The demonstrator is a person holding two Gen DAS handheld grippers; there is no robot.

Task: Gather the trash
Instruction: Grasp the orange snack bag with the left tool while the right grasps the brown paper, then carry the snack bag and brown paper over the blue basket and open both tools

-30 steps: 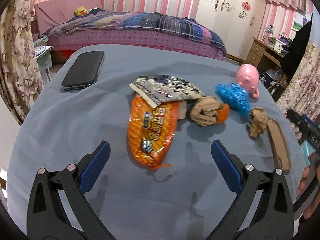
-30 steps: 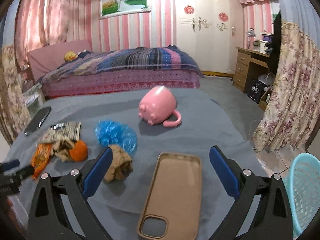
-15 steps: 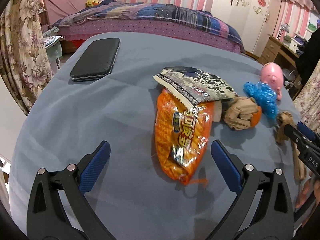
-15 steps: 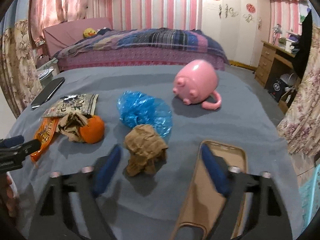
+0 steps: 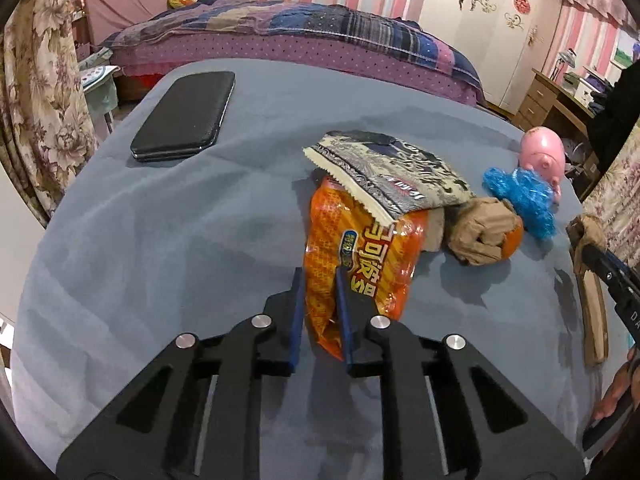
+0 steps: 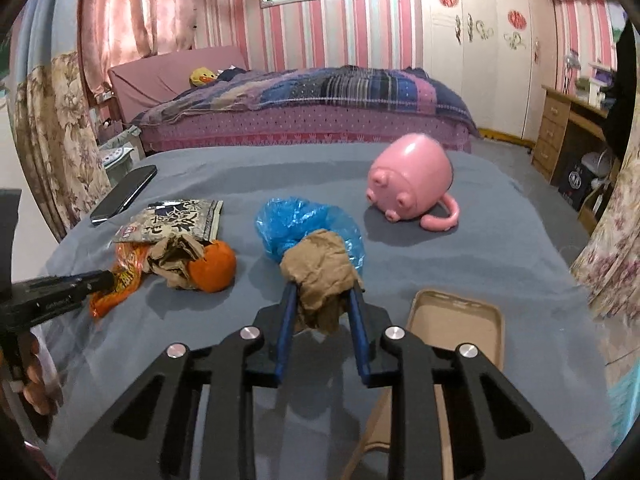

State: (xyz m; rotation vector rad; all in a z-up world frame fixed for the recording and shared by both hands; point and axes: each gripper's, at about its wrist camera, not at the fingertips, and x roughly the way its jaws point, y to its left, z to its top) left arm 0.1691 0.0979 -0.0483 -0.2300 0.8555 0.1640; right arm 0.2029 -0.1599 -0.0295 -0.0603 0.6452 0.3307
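My left gripper (image 5: 318,276) is shut on the near end of an orange snack bag (image 5: 368,256) lying on the grey-blue table (image 5: 160,248). A grey patterned wrapper (image 5: 392,176) lies over the bag's far end. My right gripper (image 6: 322,292) is shut on a crumpled brown paper wad (image 6: 320,272), in front of a blue plastic bag (image 6: 296,220). A second brown wad with an orange ball (image 6: 212,266) lies left of it. The left gripper also shows in the right wrist view (image 6: 60,290).
A black phone (image 5: 186,114) lies at the far left of the table. A pink pig mug (image 6: 412,180) lies on its side at the far right. A tan phone case (image 6: 456,328) lies by my right gripper. A bed and a wardrobe stand behind.
Both grippers moved forward and closed from open: the left onto the orange snack bag, the right onto the brown paper wad.
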